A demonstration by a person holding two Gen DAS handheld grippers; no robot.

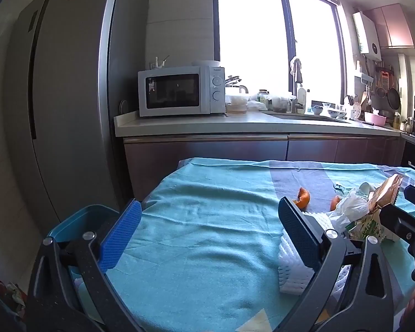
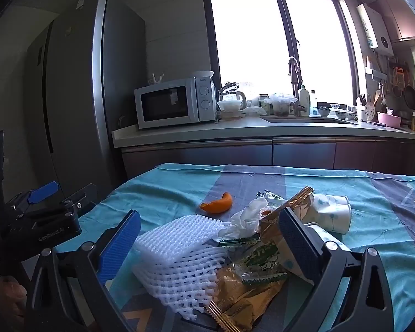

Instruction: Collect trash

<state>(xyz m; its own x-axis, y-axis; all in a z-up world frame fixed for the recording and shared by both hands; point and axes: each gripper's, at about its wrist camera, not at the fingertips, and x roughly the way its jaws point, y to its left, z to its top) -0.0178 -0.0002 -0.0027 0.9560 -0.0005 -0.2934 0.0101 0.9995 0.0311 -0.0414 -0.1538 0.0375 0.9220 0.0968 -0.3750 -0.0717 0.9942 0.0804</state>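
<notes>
Trash: white foam netting, crumpled wrappers, tissue, orange peel.

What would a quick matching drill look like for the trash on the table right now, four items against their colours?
Items:
1. foam fruit net
2. peel piece
3. paper cups
4. snack wrapper

Colours:
A. orange
B. golden brown
C. plain white mesh
D. white with pale blue dots

Pairs: 1-C, 2-A, 3-D, 4-B

All four lie on the teal tablecloth; the right claw is open over the pile, gripping nothing.
</notes>
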